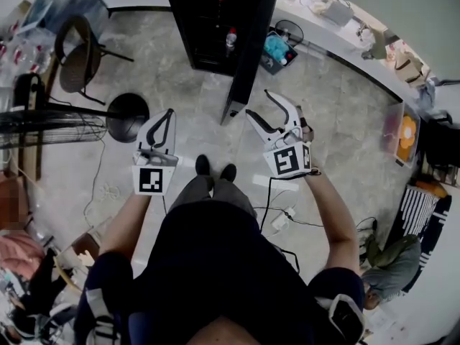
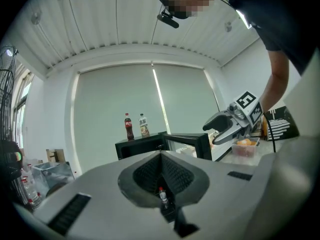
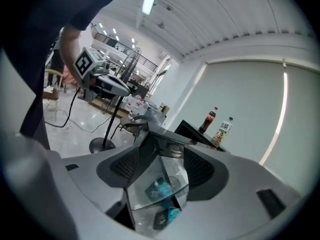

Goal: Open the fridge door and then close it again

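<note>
2 upright bottles side by side: cola bottle [image 2: 129, 127], tea bottle [image 2: 144, 125]. Round fan base [image 1: 128, 117] beside chair [image 1: 75, 60].

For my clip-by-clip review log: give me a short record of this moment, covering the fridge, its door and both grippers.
fridge: black, low, on the floor ahead of the person
door: open, swung out toward the person
left gripper: jaws shut, nothing in them, apart from the fridge
right gripper: jaws apart, at the door's free edge, not clamped on it
on top of fridge: dark bottle and pale bottle, both upright
task stage: door open, not yet closed
</note>
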Demonstrator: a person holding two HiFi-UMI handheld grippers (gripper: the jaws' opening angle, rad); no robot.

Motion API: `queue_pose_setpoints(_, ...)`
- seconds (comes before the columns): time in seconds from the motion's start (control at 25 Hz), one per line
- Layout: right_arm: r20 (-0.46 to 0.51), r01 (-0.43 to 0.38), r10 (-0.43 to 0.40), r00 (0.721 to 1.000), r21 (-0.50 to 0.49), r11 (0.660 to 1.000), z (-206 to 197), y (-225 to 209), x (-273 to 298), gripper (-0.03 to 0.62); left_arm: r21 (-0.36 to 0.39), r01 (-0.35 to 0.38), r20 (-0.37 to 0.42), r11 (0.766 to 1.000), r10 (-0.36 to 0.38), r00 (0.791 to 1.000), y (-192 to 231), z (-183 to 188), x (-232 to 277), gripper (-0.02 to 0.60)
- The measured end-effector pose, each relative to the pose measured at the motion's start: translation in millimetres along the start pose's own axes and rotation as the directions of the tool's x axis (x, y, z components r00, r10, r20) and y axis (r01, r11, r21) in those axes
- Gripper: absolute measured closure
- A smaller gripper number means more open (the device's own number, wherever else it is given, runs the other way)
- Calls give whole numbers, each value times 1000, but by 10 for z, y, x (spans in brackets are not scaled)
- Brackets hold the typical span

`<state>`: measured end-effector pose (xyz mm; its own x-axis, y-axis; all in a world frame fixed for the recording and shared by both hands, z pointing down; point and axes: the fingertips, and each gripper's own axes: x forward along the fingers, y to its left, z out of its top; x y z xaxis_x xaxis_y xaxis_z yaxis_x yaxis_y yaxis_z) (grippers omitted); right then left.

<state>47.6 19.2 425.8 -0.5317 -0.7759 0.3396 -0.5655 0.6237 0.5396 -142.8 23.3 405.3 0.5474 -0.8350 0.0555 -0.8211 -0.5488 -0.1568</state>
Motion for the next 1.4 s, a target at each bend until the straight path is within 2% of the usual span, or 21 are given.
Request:
queue_pose_setpoints(0.24,4,-72,74,997,-187,980,8,-180,68,289,-7,-31,-19,999,31,999,-5,16,25,558)
queue_pose_setpoints(0.36,-4,-105,108,994,-299,949,-30,-212,119,276,9,-41,-21,999,41,999,-5,18,22,558)
queue_pose_setpoints(0.48,-23,-146,151,988,-431,890,-85,-225,198,273,4,-60,-18,998,60,998,19,28,18,558)
queue_pose_setpoints(0.64,-53,-196,207,977,-605,771,-118,-201,289,269,-3,-85,-30,996,85,996,40,11,-15,558)
queue_pose_setpoints(0.88,-87,-257,291,953,-744,617,-131,-137,386,252,0,-119,-29,993,119,992,91,13,-50,558)
queue_pose_setpoints(1.12,-100,-271,330,939,-805,528,-115,-82,485,244,22,-131,-20,991,131,991,89,14,-77,558)
queue_pose_setpoints(1.28,-127,-298,363,923,-832,468,-150,9,536,235,0,-148,-28,989,148,989,108,-16,-95,558)
queue_pose_setpoints(1.4,-137,-303,371,919,-846,438,-167,18,579,232,4,-151,-28,989,151,988,117,-9,-92,558)
